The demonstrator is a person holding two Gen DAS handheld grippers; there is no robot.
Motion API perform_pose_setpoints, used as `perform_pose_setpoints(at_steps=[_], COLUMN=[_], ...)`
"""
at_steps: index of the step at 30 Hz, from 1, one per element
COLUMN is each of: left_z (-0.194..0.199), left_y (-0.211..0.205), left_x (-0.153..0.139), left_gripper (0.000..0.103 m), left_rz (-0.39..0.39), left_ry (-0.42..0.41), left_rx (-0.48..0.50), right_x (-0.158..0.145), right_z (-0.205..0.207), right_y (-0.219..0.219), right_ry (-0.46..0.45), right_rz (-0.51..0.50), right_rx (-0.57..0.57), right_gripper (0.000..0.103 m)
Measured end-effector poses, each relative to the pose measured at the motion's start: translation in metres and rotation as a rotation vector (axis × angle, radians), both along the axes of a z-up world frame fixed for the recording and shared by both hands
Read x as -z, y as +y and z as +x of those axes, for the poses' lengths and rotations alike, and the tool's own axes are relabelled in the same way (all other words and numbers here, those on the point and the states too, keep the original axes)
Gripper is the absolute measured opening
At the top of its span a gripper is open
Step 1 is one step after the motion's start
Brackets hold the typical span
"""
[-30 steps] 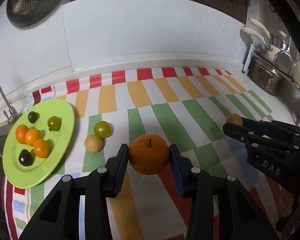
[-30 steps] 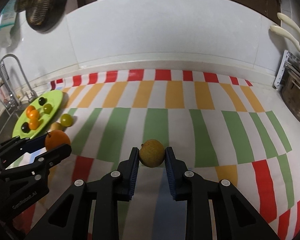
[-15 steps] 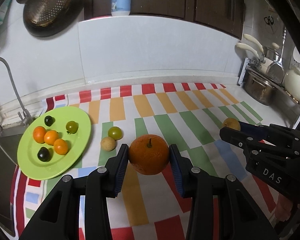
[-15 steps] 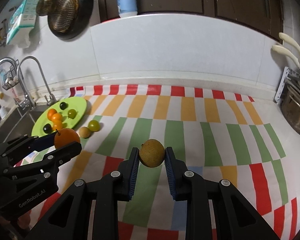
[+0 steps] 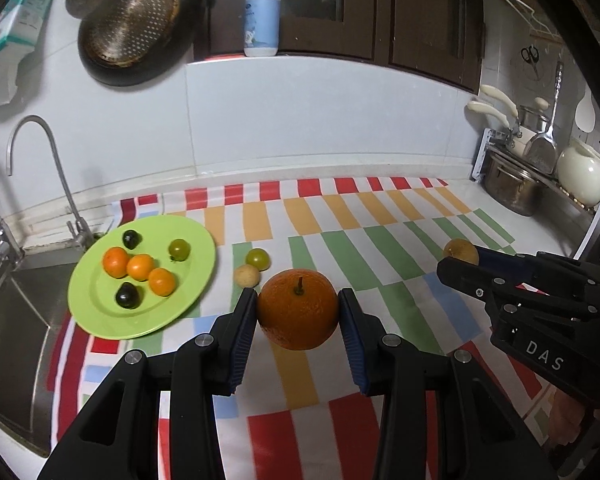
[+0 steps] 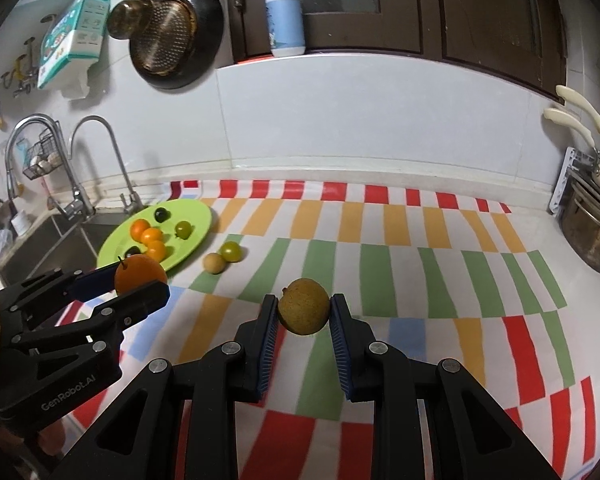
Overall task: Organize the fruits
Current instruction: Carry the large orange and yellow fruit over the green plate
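My left gripper [image 5: 298, 312] is shut on a large orange [image 5: 298, 309] with a stem, held above the striped cloth. My right gripper [image 6: 304, 312] is shut on a small brownish-yellow round fruit [image 6: 304, 311], also lifted off the cloth. Each gripper shows in the other's view: the right gripper [image 5: 458, 258] at the right edge, the left gripper [image 6: 140, 282] at the left. A green plate [image 5: 100, 320] at the left carries three small oranges, two dark fruits and a green tomato. A green tomato [image 5: 258, 259] and a pale round fruit [image 5: 247, 276] lie beside the plate.
A sink [image 5: 4, 320] with a tap [image 5: 40, 152] lies left of the plate. Pots and utensils [image 5: 512, 192] stand on a rack at the right. A pan and strainer [image 5: 136, 28] hang on the wall, and a soap bottle [image 5: 262, 16] stands on the ledge.
Both grippers have risen and drawn back with their fruits, so more of the wall, tap and cupboards shows. The fruits on the plate and cloth have not moved.
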State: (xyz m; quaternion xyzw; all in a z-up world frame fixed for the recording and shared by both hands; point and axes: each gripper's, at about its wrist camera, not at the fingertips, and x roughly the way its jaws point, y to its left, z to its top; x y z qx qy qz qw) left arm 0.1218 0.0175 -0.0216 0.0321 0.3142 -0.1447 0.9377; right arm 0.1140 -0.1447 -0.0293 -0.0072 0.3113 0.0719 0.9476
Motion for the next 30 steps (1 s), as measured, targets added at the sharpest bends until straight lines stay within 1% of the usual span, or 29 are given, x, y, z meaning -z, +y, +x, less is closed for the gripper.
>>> perform_pose_setpoints(at_steps=[14, 30], left_z=[-0.024, -0.031], left_y=[0.052, 0.109], left_x=[-0.016, -0.023], left_gripper=[0.04, 0.04], left_rz=[0.0, 0.001], left_ry=[-0.045, -0.065], left_rx=[-0.038, -0.109], right_x=[-0.013, -0.02], right_z=[-0.019, -0.016], right_y=[0.05, 0.108], right_ry=[-0.047, -0.071], right_rz=[0.01, 0.018], right_rx=[-0.049, -0.122], right_gripper=[0.027, 0.027])
